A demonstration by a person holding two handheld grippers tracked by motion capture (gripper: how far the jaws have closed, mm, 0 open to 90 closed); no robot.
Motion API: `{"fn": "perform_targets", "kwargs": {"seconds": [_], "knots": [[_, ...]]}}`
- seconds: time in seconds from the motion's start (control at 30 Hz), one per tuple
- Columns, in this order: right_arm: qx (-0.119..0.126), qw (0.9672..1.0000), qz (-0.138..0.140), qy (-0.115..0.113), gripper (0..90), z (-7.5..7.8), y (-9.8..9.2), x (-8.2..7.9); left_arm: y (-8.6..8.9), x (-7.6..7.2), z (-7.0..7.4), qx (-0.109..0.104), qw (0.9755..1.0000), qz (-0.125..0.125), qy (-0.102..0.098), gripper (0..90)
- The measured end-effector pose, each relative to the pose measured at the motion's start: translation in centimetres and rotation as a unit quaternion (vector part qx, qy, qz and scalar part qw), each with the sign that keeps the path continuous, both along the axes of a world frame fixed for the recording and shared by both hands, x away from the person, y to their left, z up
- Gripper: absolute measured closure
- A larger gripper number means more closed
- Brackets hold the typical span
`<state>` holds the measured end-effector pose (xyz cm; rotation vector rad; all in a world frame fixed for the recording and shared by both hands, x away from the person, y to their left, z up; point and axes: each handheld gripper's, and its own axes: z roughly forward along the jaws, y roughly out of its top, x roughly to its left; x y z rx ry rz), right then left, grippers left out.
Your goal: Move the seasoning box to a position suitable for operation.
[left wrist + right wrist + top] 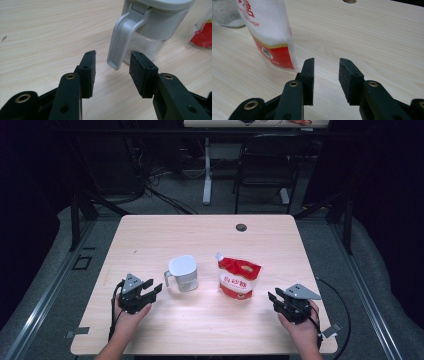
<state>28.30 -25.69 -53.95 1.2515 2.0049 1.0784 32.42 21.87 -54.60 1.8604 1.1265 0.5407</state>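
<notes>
A grey lidded jug (pixel 183 273) with a handle on its left side stands mid-table; white grains show through its clear body (pixel 147 46). To its right stands a red and white pouch (pixel 238 278), its lower corner close ahead in the right gripper view (pixel 270 37). My left gripper (pixel 153 288) is open just left of the jug, with the jug's handle (pixel 122 40) a short way ahead of its pads. My right gripper (pixel 274 298) is open to the right of the pouch, nothing between its jaws.
The light wooden table (pixel 210 240) has a round cable hole (pixel 241 227) near its far edge. A black chair (pixel 265 165) and a white desk leg (pixel 207 170) stand on the floor beyond the table. Cables trail from both grippers.
</notes>
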Motion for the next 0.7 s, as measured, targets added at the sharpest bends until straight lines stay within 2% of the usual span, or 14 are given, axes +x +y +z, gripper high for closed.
{"fn": "perform_targets", "kwargs": {"seconds": [0.1,0.2,0.33,0.43,0.5,0.53,0.6,0.63,0.7], "knots": [[0.005,0.9999,0.010,0.006,65.6,-0.1,0.0,0.2,-0.6,0.4,0.1,0.005,1.0000,-0.001,0.006,55.8],[0.009,0.9996,0.022,0.015,65.6,-0.2,-0.1,0.4,-1.1,0.6,0.0,0.016,0.9999,0.001,0.004,55.1],[0.012,0.9994,0.021,0.026,66.7,-0.4,-0.1,0.5,-1.4,1.0,0.0,0.022,0.9997,0.009,0.010,54.8],[0.024,0.9993,0.023,0.017,61.2,-0.4,-0.3,0.6,-1.4,1.4,0.0,0.017,0.9997,0.012,0.014,55.9],[0.039,0.9986,0.034,0.013,56.1,-0.3,-0.3,0.6,-1.4,1.5,-0.1,0.023,0.9995,0.012,0.016,56.2],[0.037,0.9986,0.036,0.012,55.5,-0.3,-0.3,0.5,-1.5,1.6,-0.1,0.028,0.9995,0.012,0.012,56.1],[0.040,0.9987,0.032,0.009,54.8,-0.2,-0.3,0.5,-1.7,1.7,-0.3,0.026,0.9995,0.011,0.013,56.5],[0.052,0.9982,0.030,0.006,55.0,-0.1,-0.2,0.5,-1.8,1.7,-0.3,0.025,0.9996,0.007,0.014,56.5],[0.055,0.9982,0.024,-0.002,58.3,0.0,-0.4,0.3,-2.1,1.8,-0.2,0.028,0.9995,0.005,0.011,56.1]]}}
